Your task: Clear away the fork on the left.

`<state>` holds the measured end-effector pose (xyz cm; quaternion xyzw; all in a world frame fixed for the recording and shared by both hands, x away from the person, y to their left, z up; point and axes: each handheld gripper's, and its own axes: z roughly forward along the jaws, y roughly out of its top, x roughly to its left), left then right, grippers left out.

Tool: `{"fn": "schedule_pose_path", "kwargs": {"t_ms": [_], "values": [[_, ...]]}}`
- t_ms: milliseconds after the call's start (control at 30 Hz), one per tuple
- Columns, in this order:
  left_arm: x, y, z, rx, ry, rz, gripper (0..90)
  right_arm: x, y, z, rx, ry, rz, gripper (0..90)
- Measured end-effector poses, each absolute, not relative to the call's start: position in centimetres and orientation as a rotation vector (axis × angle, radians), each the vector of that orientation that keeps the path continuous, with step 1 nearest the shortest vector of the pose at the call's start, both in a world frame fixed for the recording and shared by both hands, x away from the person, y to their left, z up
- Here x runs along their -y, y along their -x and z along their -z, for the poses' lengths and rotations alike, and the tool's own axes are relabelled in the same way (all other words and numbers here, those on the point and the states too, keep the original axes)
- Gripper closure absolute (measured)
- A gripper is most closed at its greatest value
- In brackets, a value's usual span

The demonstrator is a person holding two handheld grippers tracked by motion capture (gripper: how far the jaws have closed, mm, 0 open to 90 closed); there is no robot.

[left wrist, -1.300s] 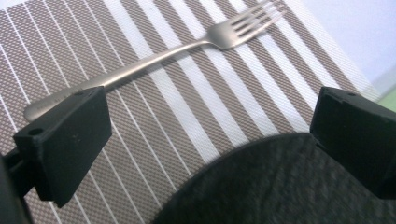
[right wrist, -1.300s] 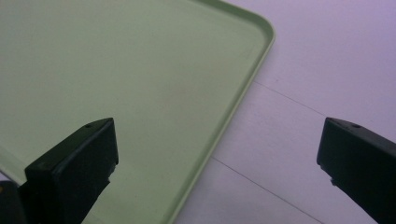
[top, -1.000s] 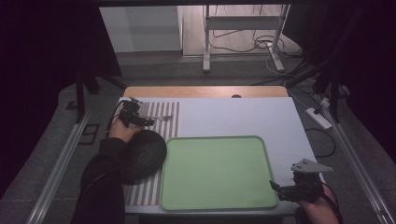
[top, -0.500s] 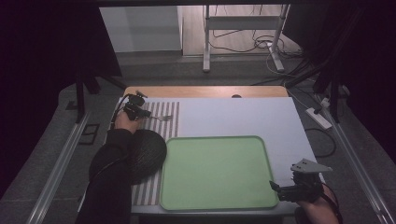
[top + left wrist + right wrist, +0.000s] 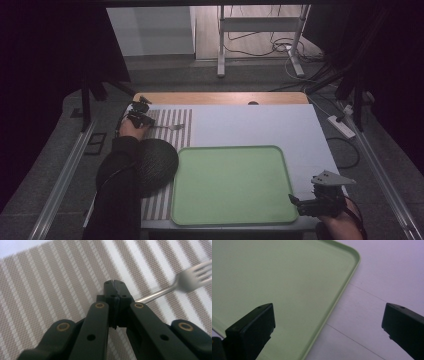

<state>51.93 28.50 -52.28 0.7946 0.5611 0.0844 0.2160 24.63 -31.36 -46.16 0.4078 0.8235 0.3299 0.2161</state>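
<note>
My right gripper [image 5: 320, 202] has stayed at the near right corner, jaws spread over the one green tray [image 5: 235, 185]. Farther off, my left gripper [image 5: 145, 120] has moved to the one fork [image 5: 172, 127] on the striped mat [image 5: 180, 117] beyond the one dark plate [image 5: 155, 162], and its jaws have just pinched the handle.

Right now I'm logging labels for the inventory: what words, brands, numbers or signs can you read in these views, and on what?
None: no readable text on the green tray, the striped placemat, the fork, the dark round plate or either gripper.
</note>
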Motion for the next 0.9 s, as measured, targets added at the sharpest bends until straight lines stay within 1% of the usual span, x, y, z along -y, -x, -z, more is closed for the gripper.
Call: {"fn": "schedule_pose_path", "kwargs": {"t_ms": [133, 267, 500, 633, 733, 767, 900], "values": [[-30.0, -50.9, 52.3, -1.580, -2.184, -0.191, 88.8, 31.3, -24.6, 46.2, -2.284, -1.128, -0.911, 0.0], [-31.1, -49.8, 52.2, -1.578, -2.208, -0.163, 88.7, 31.3, -24.6, 46.2, -2.286, -1.125, -0.904, 0.0], [-31.0, -47.8, 52.0, -1.530, -2.279, -0.122, 88.8, 31.2, -24.6, 46.2, -2.290, -1.125, -0.901, 0.0], [-31.0, -47.2, 52.0, -1.509, -2.284, -0.102, 88.8, 31.2, -24.6, 46.2, -2.292, -1.119, -0.901, 0.0], [-31.0, -47.1, 52.0, -1.505, -2.276, -0.115, 88.7, 31.2, -24.7, 46.2, -2.292, -1.121, -0.902, 0.0], [-31.0, -47.1, 51.9, -1.503, -2.273, -0.132, 87.6, 31.2, -24.7, 46.2, -2.291, -1.120, -0.901, 0.0], [-31.3, -47.0, 51.1, -1.497, -2.198, -0.169, 71.0, 31.1, -24.7, 46.2, -2.293, -1.119, -0.895, 0.0]]}}
